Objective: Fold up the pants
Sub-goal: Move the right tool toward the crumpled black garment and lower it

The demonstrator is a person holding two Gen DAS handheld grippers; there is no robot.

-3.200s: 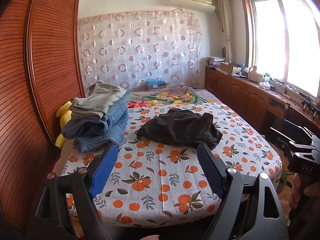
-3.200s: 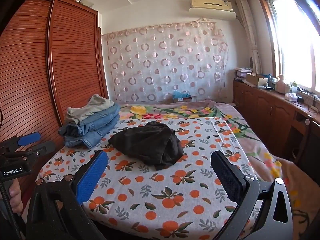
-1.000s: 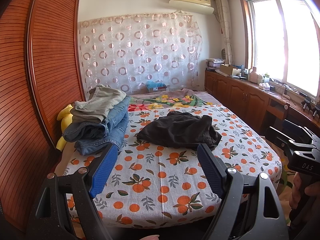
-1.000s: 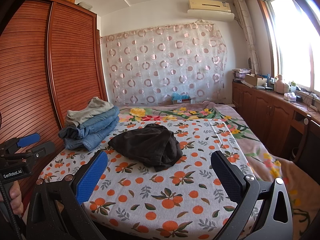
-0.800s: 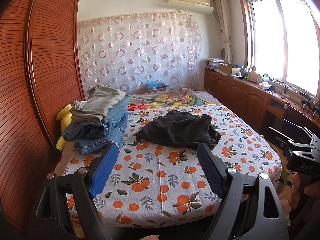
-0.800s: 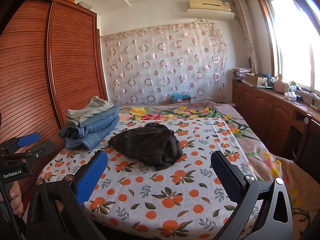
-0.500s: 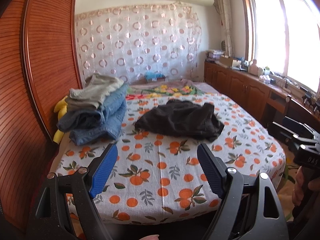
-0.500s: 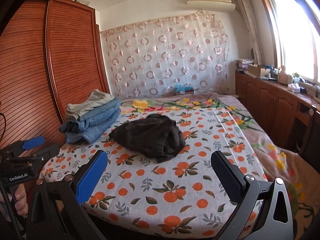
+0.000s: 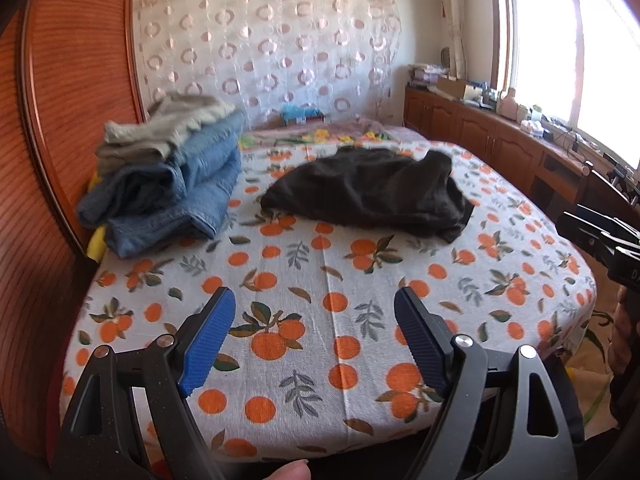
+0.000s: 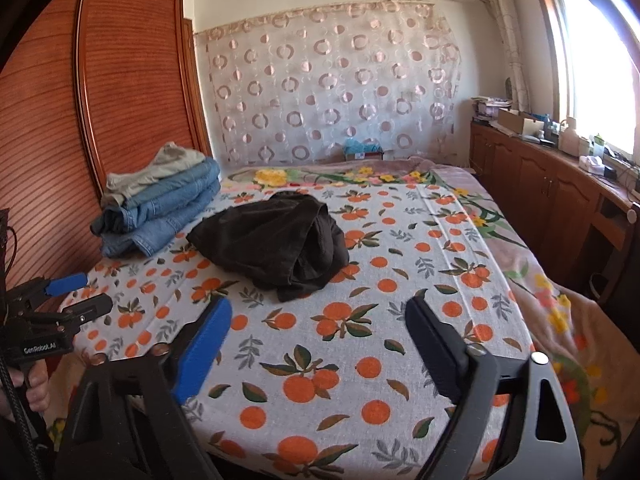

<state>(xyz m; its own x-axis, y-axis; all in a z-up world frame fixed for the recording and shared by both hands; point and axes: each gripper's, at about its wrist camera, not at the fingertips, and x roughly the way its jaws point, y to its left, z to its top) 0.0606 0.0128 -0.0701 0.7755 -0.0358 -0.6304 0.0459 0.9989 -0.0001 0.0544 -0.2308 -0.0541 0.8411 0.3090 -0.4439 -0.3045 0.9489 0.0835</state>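
Left claw (image 9: 314, 334) and right claw (image 10: 318, 338) both hover over the near end of the bed (image 9: 332, 276), jaws apart and empty — the right's have just been closing. Crumpled black pants (image 9: 368, 192) lie mid-bed; folded jeans stack (image 9: 168, 184) sits just beside them, leftward.

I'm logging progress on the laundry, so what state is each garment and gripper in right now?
black pants: crumpled, unfolded, on the bedsheet.
stack of jeans: folded, piled by the wardrobe.
left gripper: open, empty.
right gripper: open, empty; jaws just been closing.
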